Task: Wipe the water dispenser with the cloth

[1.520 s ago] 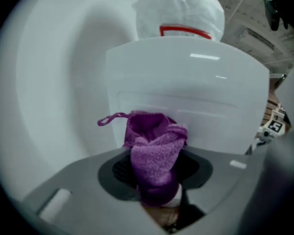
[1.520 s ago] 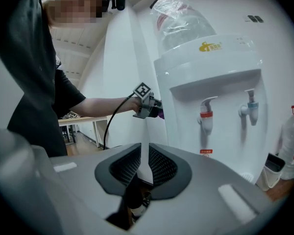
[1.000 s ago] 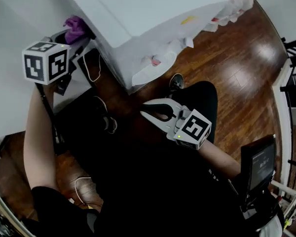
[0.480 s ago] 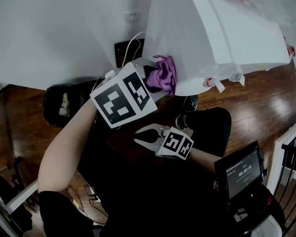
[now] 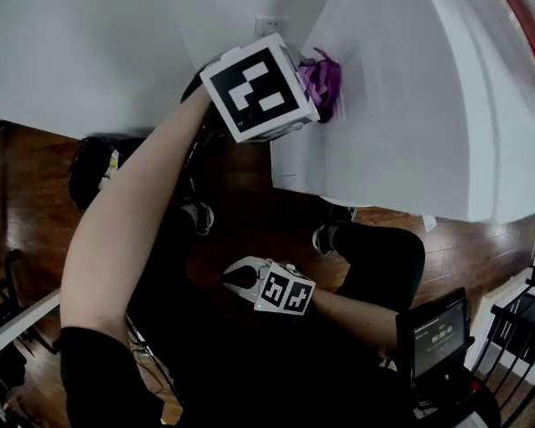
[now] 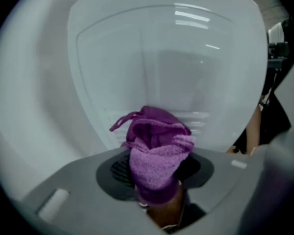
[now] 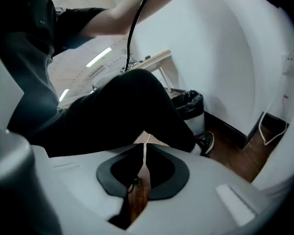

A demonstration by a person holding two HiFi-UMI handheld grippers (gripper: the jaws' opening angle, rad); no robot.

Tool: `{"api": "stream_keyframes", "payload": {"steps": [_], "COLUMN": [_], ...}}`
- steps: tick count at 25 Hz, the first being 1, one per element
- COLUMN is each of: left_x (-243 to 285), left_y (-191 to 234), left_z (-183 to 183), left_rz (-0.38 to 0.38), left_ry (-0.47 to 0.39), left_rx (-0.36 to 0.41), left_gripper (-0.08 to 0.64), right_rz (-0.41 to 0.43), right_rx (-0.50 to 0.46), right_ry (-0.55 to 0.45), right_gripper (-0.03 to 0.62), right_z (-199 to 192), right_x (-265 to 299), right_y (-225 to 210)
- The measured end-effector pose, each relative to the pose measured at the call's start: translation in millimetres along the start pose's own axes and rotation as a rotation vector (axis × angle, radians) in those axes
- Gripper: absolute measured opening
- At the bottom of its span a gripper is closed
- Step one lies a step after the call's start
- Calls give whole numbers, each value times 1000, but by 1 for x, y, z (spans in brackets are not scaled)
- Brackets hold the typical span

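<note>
Purple cloth [image 6: 159, 155] — fluffy terry, bunched — pressed to the white water dispenser [image 5: 410, 105], clamped in the left hand-held gripper [image 5: 314, 92], whose jaws have just been easing wider; the right hand-held gripper [image 7: 143, 153] has just been closing, jaws together, empty.

I see a small screen [image 5: 441, 335] at five o'clock, a black bin [image 5: 85, 185] at nine, and brown wood floor [image 5: 250, 226] between.

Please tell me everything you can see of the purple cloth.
The cloth is purple terry, soft and fuzzy, bunched into a wad with a thin loop sticking out at its top left. The left claw holds its lower end, though its jaws have just been opening. In the head view it seems pressed against the white water dispenser.
</note>
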State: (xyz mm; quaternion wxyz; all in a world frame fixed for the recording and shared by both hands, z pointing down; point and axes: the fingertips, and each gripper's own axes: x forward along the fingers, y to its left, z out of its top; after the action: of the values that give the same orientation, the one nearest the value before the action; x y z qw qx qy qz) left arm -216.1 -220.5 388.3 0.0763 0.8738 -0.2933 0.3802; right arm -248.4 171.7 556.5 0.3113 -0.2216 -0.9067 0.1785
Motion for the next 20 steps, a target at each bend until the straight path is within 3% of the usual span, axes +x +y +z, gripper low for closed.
{"api": "stream_keyframes", "payload": {"steps": [4,9,11,14,17,20], "left_x": [3,29,33,27,17,13], "left_y": [60,76,61,-5,-96,-171], "left_z": [5,-13,-22,-30,-39,-63], "left_rz": [188,216,153,-62,-258,-361], "left_ry": [50,141,137,85,56,103], "left_rx": [75,81,52,5,29,85], "left_gripper": [193,172,164,164,166,166], "right_rz": [-43,14,13,-9,-11,-2], "right_rx": [78,199,209,218,252,262], "right_ry": [-69,-183,-190,-203,-227,-227], "right_gripper": [14,12,12,12,12,12], "right_z": [-3,11,9,9,15,16], "right_x": [-9,-15,-13,-14,-14,-10], "right_y": [-17,-13,-13,-22,-27,-26]}}
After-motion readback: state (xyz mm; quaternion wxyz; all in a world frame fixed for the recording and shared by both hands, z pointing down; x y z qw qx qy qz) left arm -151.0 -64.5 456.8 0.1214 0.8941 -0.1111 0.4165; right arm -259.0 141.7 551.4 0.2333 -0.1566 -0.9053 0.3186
